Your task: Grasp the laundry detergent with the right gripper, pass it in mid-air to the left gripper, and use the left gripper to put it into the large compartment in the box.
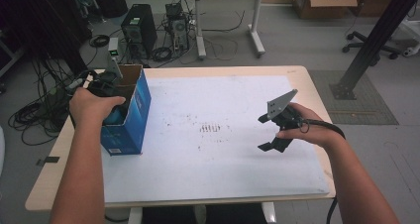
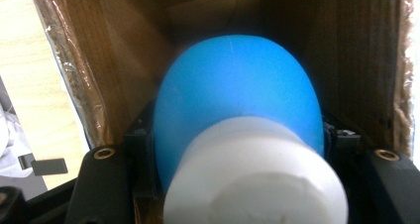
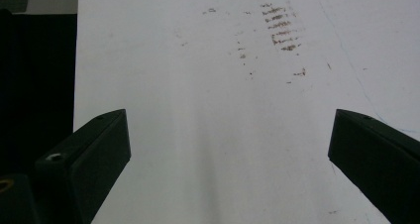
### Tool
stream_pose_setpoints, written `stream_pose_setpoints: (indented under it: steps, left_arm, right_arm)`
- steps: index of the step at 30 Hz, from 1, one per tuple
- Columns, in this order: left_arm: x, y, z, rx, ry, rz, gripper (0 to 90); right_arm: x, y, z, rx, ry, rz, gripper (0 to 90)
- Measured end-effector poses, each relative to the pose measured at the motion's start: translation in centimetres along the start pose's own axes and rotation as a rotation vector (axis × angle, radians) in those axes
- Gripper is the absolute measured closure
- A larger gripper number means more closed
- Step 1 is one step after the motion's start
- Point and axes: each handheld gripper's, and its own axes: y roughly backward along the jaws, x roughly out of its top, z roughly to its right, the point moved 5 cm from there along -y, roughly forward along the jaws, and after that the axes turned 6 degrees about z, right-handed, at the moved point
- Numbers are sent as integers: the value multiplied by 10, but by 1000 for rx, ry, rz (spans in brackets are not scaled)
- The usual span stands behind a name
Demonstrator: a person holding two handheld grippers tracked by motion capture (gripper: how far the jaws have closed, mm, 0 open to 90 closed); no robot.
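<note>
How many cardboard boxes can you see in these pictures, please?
2: a blue box stands open at the table's left side, with the left gripper reaching into it; a brown box sits on the floor beyond. Others may be hidden.

A light wooden worktop with rounded corners fills the lower middle of the high view, most of it covered by a white sheet smudged with brown marks near its centre. Beyond it lies a grey floor. At the upper left of the frame two black computer towers stand among tangled black cables. A second pale table on white legs sits at the top centre, an open brown cardboard box at the upper right. A black diagonal metal beam descends at the right onto a dark mat, with a black wheeled chair base behind it.
</note>
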Motion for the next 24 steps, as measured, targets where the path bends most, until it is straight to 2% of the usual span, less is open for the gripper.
stream_pose_setpoints:
  steps: [10, 15, 24]
  left_arm:
    - [1, -1, 0, -5, -1, 19, 365]
    - [1, 6, 0, -14, 3, 30, 353]
    - [0, 11, 2, 10, -1, 23, 322]
  right_arm:
    - [-2, 1, -1, -4, -10, 9, 27]
    - [-3, 2, -1, -7, -8, 12, 27]
    - [-2, 1, -1, -5, -9, 21, 27]
